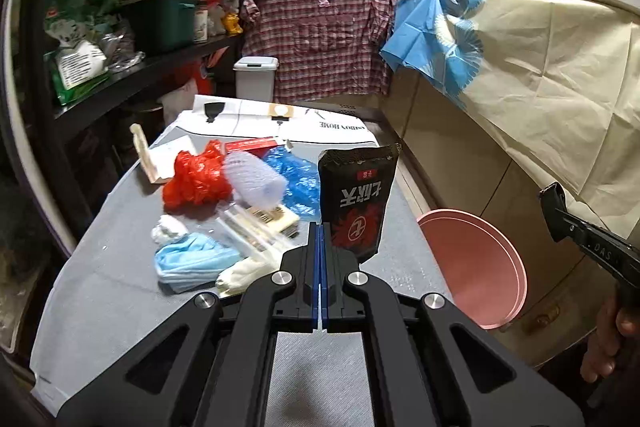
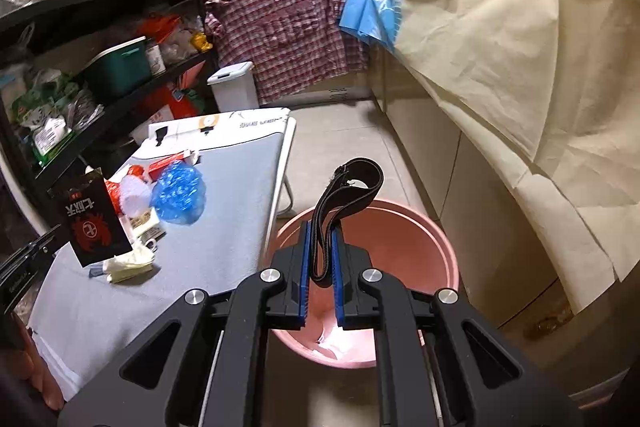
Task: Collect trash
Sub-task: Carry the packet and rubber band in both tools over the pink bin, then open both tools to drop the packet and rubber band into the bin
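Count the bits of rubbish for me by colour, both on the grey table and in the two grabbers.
Red: 1, crumpled bag
Blue: 2, plastic bag, face mask
Black: 2, snack packet in the left gripper, strap in the right gripper
White or cream: 3, foam roll, tissue wad, glove
Total: 8

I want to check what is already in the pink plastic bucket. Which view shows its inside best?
The right wrist view: the pink plastic bucket lies below the right gripper, which grips a black elastic strap, and something white shows at its bottom. The left wrist view shows only part of its rim beside the table, not its bottom.
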A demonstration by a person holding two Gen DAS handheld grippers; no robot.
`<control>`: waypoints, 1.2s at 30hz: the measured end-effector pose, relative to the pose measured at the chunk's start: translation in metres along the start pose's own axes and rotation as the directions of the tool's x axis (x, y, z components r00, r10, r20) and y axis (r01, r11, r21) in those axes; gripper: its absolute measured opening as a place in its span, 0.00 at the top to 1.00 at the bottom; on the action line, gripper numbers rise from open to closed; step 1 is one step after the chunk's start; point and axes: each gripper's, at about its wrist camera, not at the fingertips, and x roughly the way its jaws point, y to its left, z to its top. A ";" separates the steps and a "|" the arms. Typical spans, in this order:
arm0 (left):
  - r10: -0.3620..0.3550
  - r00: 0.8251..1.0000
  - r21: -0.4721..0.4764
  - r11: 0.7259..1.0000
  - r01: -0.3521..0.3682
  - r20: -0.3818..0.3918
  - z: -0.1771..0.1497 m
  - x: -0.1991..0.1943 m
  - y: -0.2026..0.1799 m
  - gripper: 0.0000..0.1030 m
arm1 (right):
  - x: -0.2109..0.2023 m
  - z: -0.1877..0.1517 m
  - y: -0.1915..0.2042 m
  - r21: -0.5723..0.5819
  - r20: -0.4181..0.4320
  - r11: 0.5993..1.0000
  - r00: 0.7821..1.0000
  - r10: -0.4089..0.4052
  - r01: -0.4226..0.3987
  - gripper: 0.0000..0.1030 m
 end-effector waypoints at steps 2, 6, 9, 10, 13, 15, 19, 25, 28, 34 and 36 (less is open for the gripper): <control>-0.012 1.000 0.011 1.000 0.012 -0.005 0.003 0.006 -0.007 1.00 | 0.003 0.003 -0.008 0.015 0.002 1.000 1.000 -0.007 0.007 0.90; -0.048 0.999 0.033 0.998 0.048 -0.010 0.011 0.019 -0.027 1.00 | 0.012 0.002 -0.021 0.046 -0.009 0.999 1.000 -0.025 0.025 0.90; -0.075 0.997 0.043 0.996 0.075 -0.017 0.013 0.029 -0.042 1.00 | 0.021 -0.003 -0.028 0.057 -0.031 0.998 0.999 -0.033 0.034 0.90; -0.087 0.996 0.048 0.995 0.088 -0.023 0.015 0.035 -0.050 1.00 | 0.023 -0.003 -0.029 0.058 -0.035 0.998 0.999 -0.037 0.039 0.90; -0.120 0.992 0.059 0.991 0.122 -0.040 0.018 0.050 -0.068 1.00 | 0.032 -0.005 -0.033 0.074 -0.047 0.996 0.998 -0.041 0.045 0.90; -0.144 0.988 0.073 0.986 0.147 -0.050 0.020 0.063 -0.083 1.00 | 0.040 -0.008 -0.036 0.080 -0.065 0.995 0.997 -0.047 0.052 0.90; -0.175 0.982 0.108 0.977 0.182 -0.074 0.018 0.090 -0.108 1.00 | 0.050 -0.009 -0.042 0.099 -0.082 0.993 0.995 -0.051 0.059 0.90; -0.194 0.971 0.120 0.970 0.211 -0.137 0.012 0.128 -0.130 1.00 | 0.069 -0.007 -0.050 0.117 -0.107 0.990 0.992 -0.060 0.073 0.90; -0.205 0.966 0.132 0.965 0.226 -0.159 0.009 0.139 -0.136 1.00 | 0.077 -0.006 -0.052 0.125 -0.121 0.989 0.990 -0.067 0.082 0.90; -0.235 0.948 0.137 0.954 0.268 -0.217 0.003 0.154 -0.145 1.00 | 0.087 -0.007 -0.058 0.143 -0.139 0.985 0.987 -0.080 0.100 0.84; -0.249 0.932 0.128 0.949 0.289 -0.261 0.000 0.162 -0.147 0.99 | 0.090 -0.007 -0.060 0.148 -0.148 0.982 0.985 -0.092 0.114 0.73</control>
